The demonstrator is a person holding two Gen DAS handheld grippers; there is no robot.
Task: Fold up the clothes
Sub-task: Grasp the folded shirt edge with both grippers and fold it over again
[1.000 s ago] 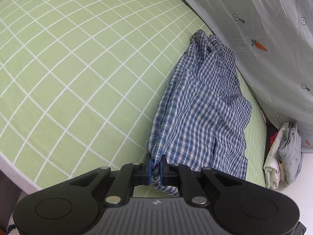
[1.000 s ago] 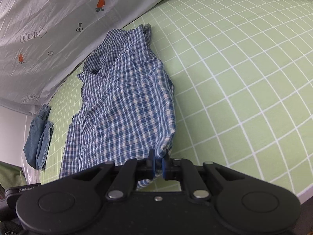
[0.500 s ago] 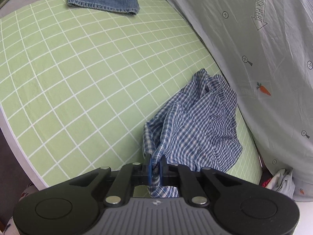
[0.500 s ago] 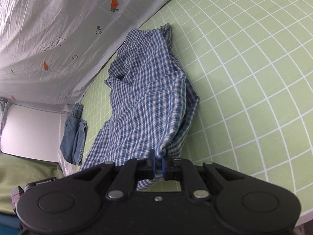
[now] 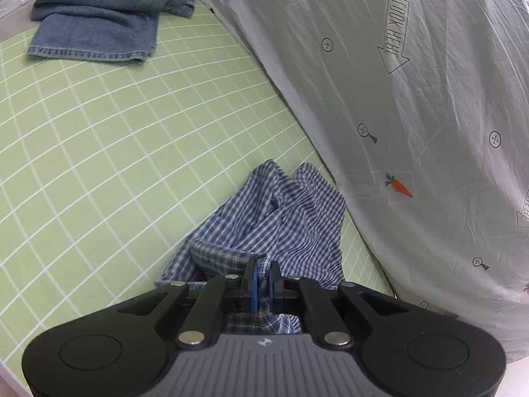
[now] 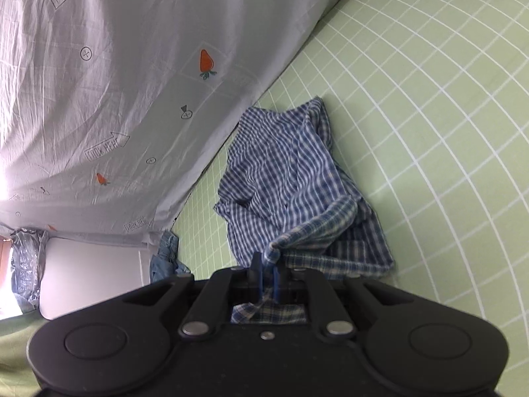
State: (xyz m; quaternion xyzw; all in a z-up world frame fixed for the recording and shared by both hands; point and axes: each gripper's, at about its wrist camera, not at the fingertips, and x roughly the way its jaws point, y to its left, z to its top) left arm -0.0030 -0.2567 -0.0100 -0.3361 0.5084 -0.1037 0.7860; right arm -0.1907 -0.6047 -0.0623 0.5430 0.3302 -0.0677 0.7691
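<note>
A blue and white checked shirt point(image 5: 284, 218) lies bunched on the green grid bed sheet point(image 5: 99, 152), close to the grey carrot-print cover. My left gripper point(image 5: 263, 273) is shut on one edge of the shirt, and the cloth hangs down between its blue pads. In the right wrist view the same checked shirt point(image 6: 291, 172) is doubled over itself, its lifted edge folded towards the far end. My right gripper point(image 6: 267, 266) is shut on another corner of it, with cloth pinched between the pads and trailing below.
Folded blue jeans point(image 5: 99, 16) lie at the far end of the bed, and the jeans point(image 6: 165, 258) also show at the left in the right wrist view. A grey cover point(image 5: 413, 99) printed with carrots rises along the bed's side. Green sheet point(image 6: 446, 132) stretches beside the shirt.
Both grippers have lifted and carried the held shirt edge forward over the rest of the garment. The shirt has gone from spread long to doubled up and bunched. The jeans came into fuller view.
</note>
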